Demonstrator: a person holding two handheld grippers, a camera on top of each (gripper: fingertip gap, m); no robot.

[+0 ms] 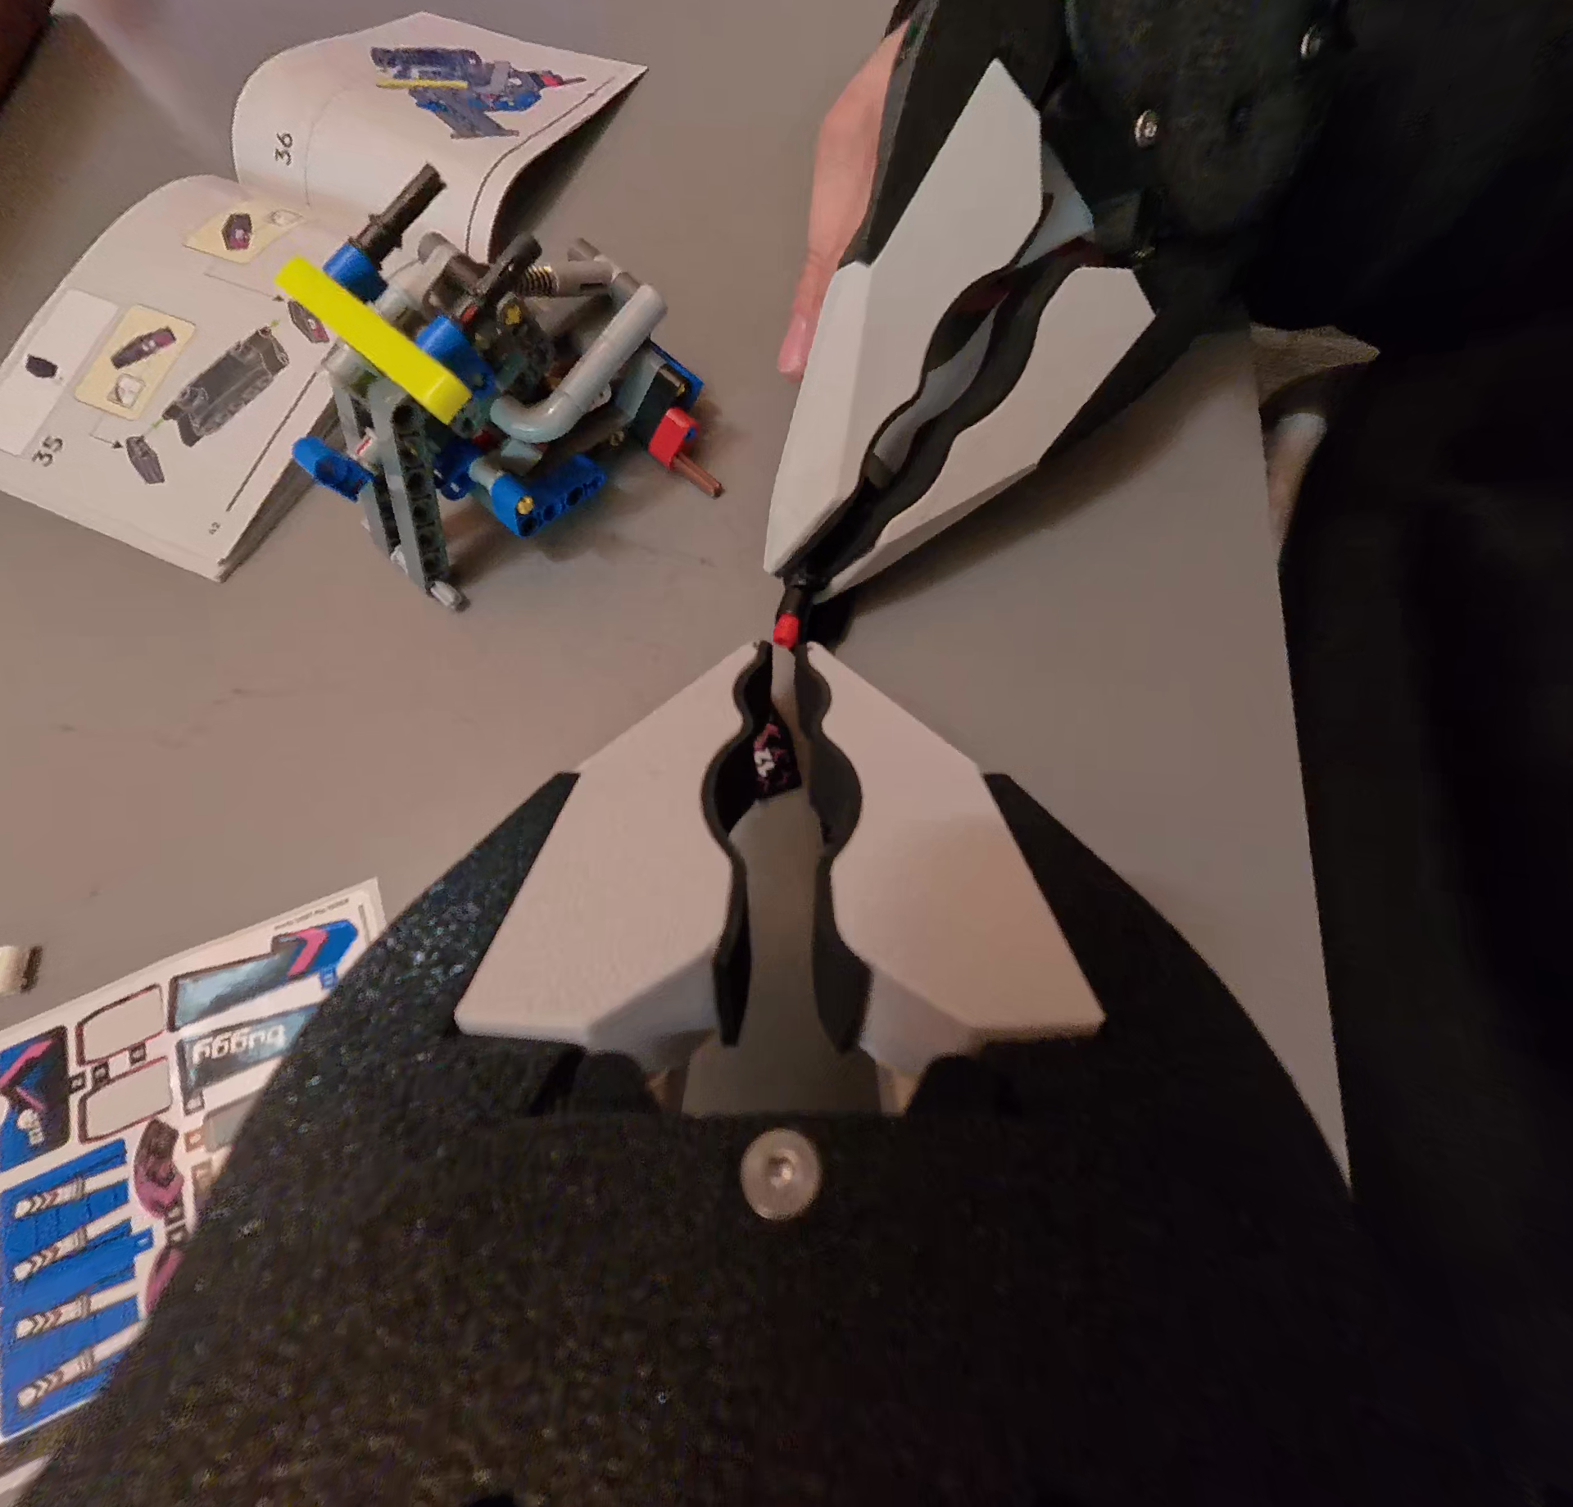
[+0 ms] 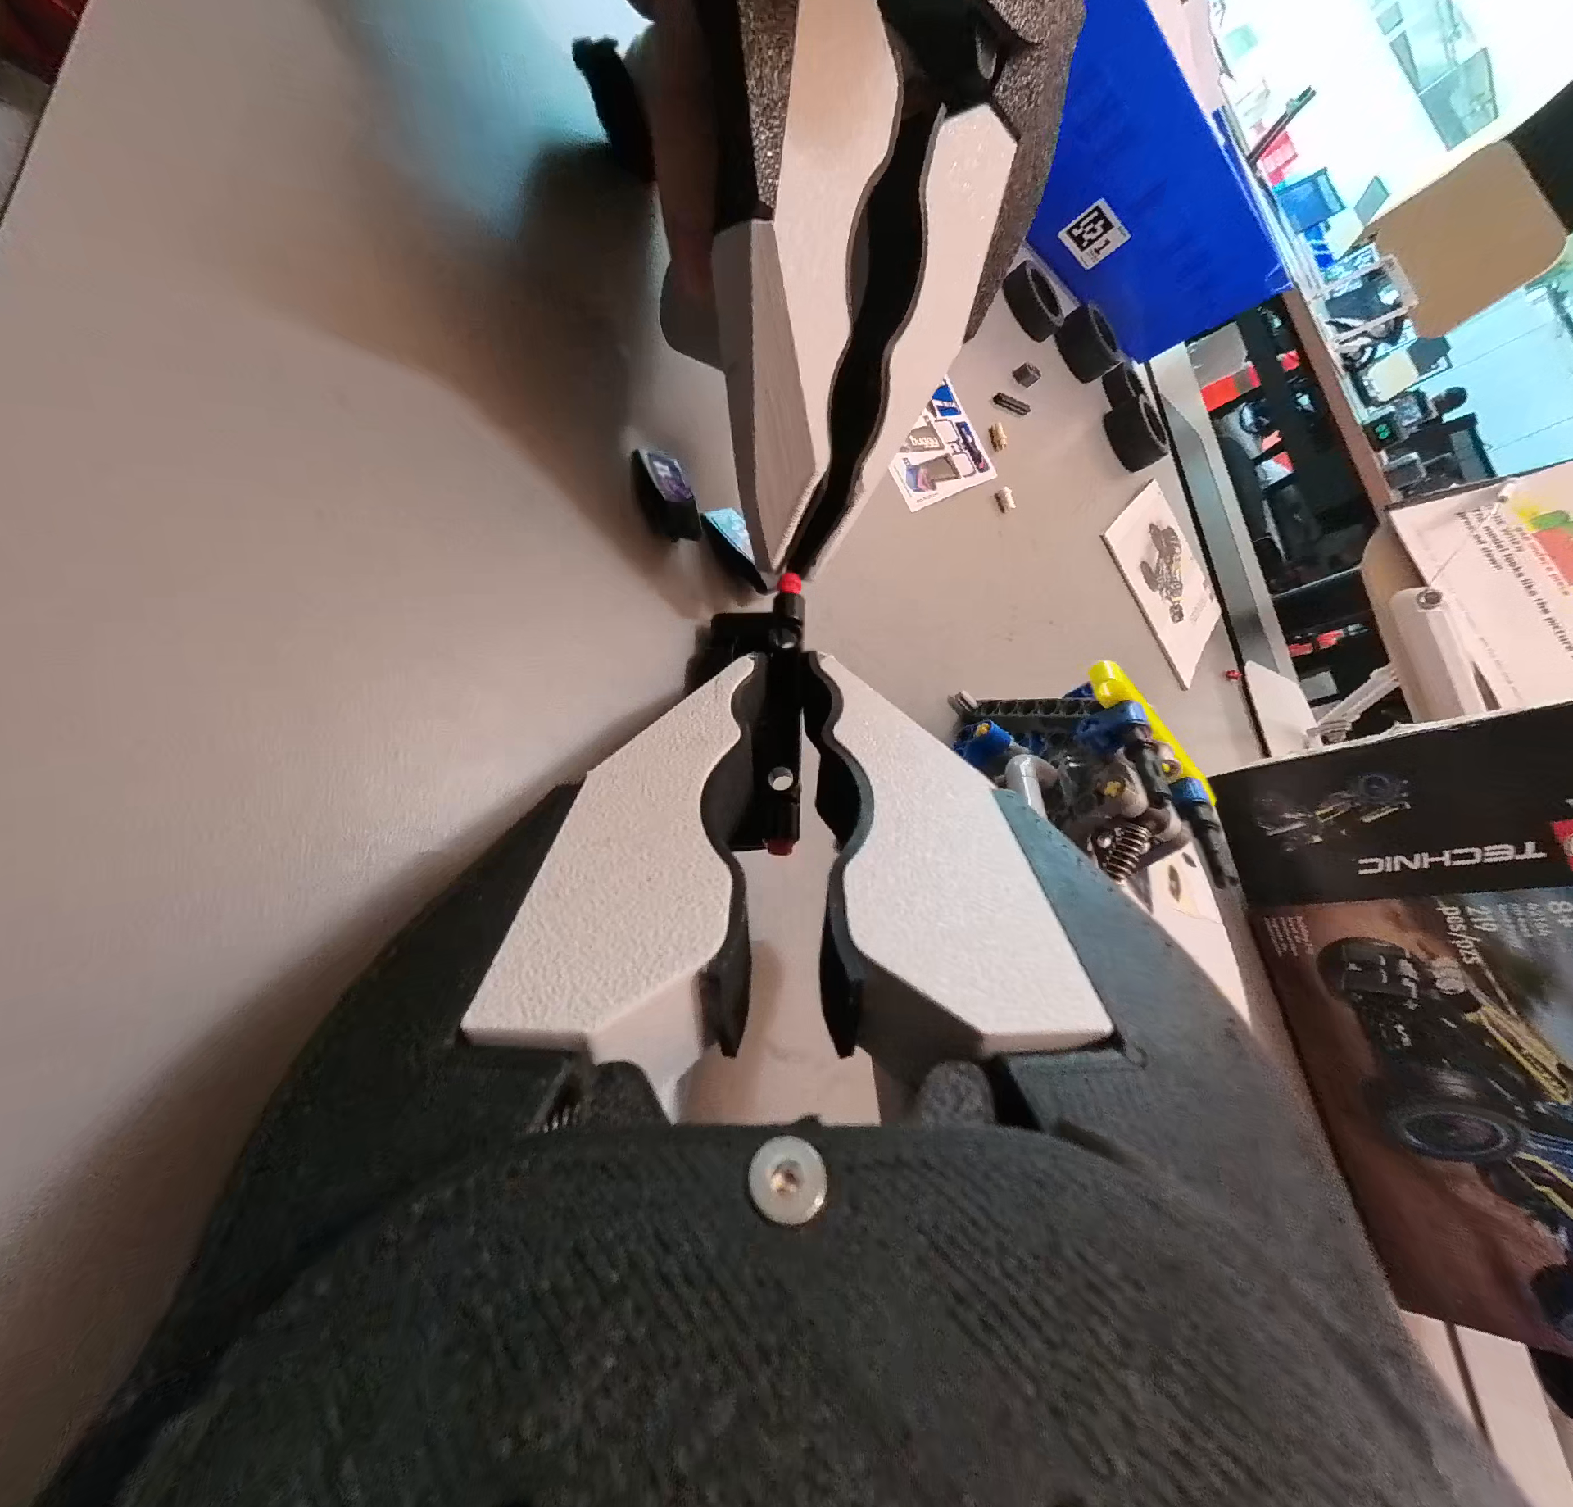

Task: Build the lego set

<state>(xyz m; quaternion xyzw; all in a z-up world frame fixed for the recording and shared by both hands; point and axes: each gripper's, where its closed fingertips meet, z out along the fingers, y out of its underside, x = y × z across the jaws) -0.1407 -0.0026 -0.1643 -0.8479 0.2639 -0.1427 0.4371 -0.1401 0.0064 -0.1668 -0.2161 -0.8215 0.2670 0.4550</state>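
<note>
My right gripper (image 2: pixel 781 657) is shut on a black beam with holes (image 2: pixel 779 742), held lengthwise between its pads above the grey table (image 2: pixel 255 444). A black connector with a red pin end (image 2: pixel 789 585) sticks out past its tips. My left gripper (image 2: pixel 792 568) comes in from the opposite side, shut, with its tips right at the red pin end. In the left wrist view the left gripper (image 1: pixel 779 653) is shut just short of the red pin (image 1: pixel 785 627), which sticks out of the right gripper (image 1: pixel 804 576). A dark piece with pink marks (image 1: pixel 775 764) shows in the hollow behind the left tips.
A part-built blue, grey and yellow model (image 1: pixel 477 376) stands beside an open instruction booklet (image 1: pixel 170 342). A sticker sheet (image 1: pixel 85 1168) lies near the left gripper. Two black stickered panels (image 2: pixel 668 487), black tyres (image 2: pixel 1089 342), a blue bin (image 2: pixel 1149 189) and the set's box (image 2: pixel 1404 955) are around. Less than 4 cm separates the two grippers' tips.
</note>
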